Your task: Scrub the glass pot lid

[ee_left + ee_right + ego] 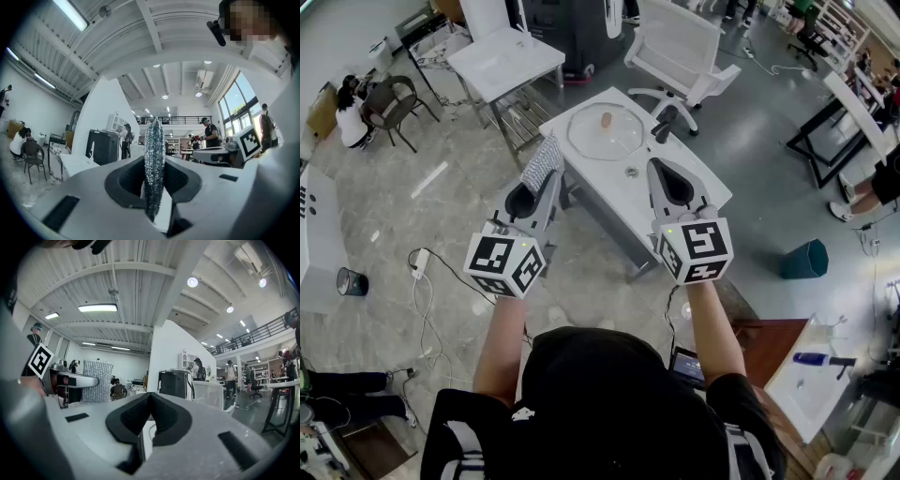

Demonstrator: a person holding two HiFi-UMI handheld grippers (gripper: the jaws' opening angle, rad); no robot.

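Note:
The glass pot lid point(606, 131), round with a small wooden knob, lies flat on a white table point(602, 187) ahead of both grippers. My left gripper point(544, 176) is held level short of the table's left edge, shut on a silvery mesh scrubber point(547, 157) that sticks out past its tips. In the left gripper view the scrubber point(154, 164) stands edge-on, pinched between the jaws. My right gripper point(659, 171) hovers over the table's near end, shut with nothing between its jaws point(148, 405). From the right gripper view the scrubber point(96, 380) shows flat-on at the left.
A white office chair point(680, 47) stands behind the table, and another white table point(506, 61) is at the back left. A teal bin point(806, 260) sits on the floor to the right. Cables point(422, 281) lie on the floor at the left. A person point(349, 117) sits far left.

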